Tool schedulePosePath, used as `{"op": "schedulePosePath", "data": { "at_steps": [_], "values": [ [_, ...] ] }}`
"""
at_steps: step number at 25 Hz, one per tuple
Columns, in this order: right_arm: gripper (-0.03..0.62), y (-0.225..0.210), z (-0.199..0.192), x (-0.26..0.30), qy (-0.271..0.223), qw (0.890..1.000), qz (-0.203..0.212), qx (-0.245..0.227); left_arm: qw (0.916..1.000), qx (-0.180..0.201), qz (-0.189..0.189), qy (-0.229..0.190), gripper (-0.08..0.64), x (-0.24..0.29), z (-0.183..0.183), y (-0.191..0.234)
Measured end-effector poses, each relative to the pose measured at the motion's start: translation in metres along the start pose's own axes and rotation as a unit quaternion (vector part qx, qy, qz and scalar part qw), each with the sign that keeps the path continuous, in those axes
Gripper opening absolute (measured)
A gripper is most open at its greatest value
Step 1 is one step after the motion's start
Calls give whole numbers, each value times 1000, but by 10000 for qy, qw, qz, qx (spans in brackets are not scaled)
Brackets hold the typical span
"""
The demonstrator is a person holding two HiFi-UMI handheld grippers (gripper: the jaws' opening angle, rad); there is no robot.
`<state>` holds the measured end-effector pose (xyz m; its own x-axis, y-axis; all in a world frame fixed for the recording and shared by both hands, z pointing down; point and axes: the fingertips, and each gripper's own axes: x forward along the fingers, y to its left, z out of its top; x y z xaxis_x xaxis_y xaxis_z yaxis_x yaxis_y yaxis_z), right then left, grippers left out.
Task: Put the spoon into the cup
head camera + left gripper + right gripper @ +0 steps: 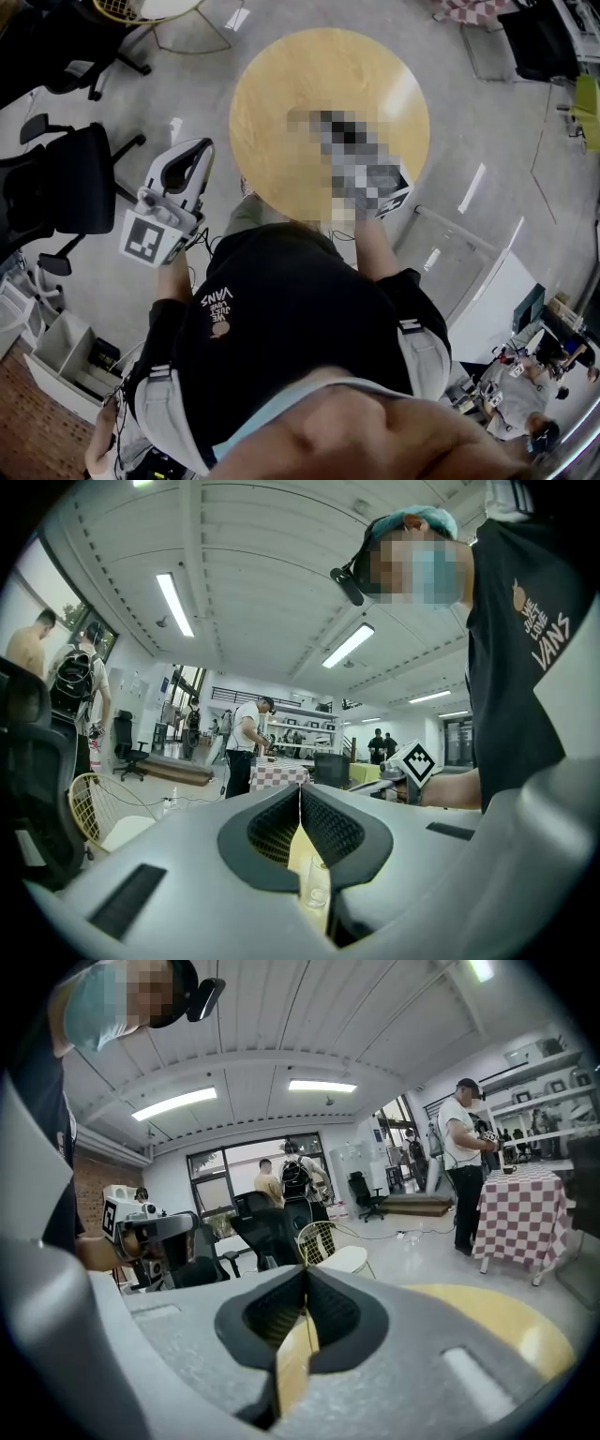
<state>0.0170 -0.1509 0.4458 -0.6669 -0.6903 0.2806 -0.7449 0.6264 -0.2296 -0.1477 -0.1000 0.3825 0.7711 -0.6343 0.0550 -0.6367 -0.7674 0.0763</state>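
Two hand-held grippers, jaws together.

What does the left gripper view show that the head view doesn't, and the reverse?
Only the left gripper view: a clear cup standing on the round table, seen past the shut, empty jaws of the left gripper; also a checkered table and people standing farther back.
Only the head view: the round table's whole outline and the left gripper's marker cube. A mosaic patch covers the middle of the table, so no cup shows there.
Both: the yellow top of the round table and the person's black shirt. Neither shows a spoon.
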Motion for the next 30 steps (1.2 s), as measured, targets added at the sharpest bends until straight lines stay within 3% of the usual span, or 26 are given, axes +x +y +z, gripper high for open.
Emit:
{"op": "schedulePosePath", "data": {
  "at_steps": [17,26,30],
  "values": [
    [2,-10,-24,15,290,9995,-25,78,9998,-62,-68,147,-3,6,-14,4],
    [2,-17,-40,28,425,9990,-71,96,9982,-441,144,376,-3,5,-21,8],
    [2,-23,-46,31,500,9987,-106,82,9988,-366,99,296,-3,7,-21,8]
  ]
}}
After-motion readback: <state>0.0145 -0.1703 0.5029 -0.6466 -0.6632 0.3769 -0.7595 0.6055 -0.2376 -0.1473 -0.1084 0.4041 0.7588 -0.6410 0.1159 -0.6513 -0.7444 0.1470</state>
